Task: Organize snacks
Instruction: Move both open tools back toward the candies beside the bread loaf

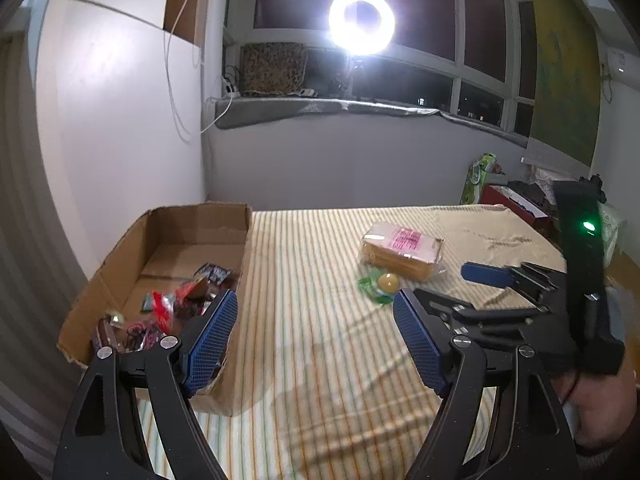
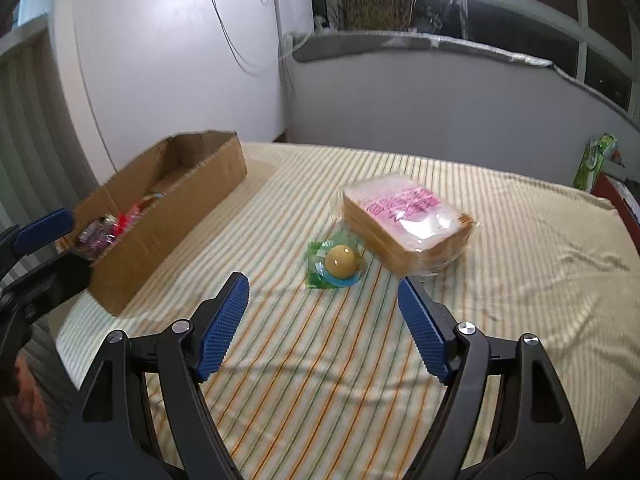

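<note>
Left gripper [image 1: 312, 336]: jaws apart, nothing between them, poised over the striped cloth [image 1: 320, 360] just beside the near end of the cardboard box [image 1: 240, 380]; its left pad overlaps the box wall in view.

Right gripper [image 2: 322, 328]: jaws apart, empty, above the cloth, pointed toward the small round snack in green wrapper [image 2: 339, 262], not touching it.

Bag of sliced bread [image 2: 404, 220] lies flat just behind the green snack; edges appear to touch.

Box sits at the left edge of the cloth, open top, holding a heap of small wrapped snacks [image 1: 168, 312] at its near end; far end bare.

Ring light [image 1: 362, 22] on, by the window
</note>
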`<control>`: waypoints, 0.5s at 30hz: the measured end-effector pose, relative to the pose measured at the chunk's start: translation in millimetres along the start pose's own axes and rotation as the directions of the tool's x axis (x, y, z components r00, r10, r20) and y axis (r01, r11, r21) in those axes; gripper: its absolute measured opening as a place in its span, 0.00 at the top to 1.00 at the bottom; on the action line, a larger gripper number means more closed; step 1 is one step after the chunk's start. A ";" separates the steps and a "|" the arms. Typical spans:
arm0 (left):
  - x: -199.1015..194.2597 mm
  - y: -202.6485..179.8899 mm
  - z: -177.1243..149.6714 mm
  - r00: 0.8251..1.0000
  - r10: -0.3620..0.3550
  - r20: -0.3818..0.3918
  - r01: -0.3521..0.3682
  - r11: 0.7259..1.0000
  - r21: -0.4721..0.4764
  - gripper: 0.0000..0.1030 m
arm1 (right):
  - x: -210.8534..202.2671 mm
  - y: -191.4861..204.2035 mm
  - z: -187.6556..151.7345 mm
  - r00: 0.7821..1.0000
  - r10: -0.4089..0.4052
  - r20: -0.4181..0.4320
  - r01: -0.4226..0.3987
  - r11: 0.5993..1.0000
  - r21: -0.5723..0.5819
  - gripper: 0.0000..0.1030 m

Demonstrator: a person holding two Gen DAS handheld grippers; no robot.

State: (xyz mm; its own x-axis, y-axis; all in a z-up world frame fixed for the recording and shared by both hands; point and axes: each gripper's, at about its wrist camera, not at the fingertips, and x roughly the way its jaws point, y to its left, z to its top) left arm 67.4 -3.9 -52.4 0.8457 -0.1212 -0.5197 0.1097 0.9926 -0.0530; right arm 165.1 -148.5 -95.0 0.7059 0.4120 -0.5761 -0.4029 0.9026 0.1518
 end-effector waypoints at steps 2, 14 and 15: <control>4.5 0.9 -3.4 1.000 -0.001 -0.015 0.001 1.000 0.000 0.22 | 15.2 -3.0 2.3 1.000 -0.004 -0.031 0.004 1.000 0.004 0.23; 56.8 4.7 -11.5 0.993 -0.042 -0.106 0.040 0.999 -0.019 0.22 | 75.3 -20.0 18.9 0.989 0.024 -0.143 -0.021 1.000 0.024 0.50; 60.9 4.8 -11.0 0.993 -0.042 -0.111 0.040 0.999 -0.021 0.22 | 77.2 -22.3 18.8 0.988 0.038 -0.147 -0.034 0.999 0.030 0.60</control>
State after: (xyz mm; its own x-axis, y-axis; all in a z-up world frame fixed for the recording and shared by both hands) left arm 113.8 -6.4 -93.7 0.7772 -0.1608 -0.6084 0.1327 0.9869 -0.0913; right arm 239.5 -134.5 -127.8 0.5969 0.4232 -0.6816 -0.4091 0.8914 0.1953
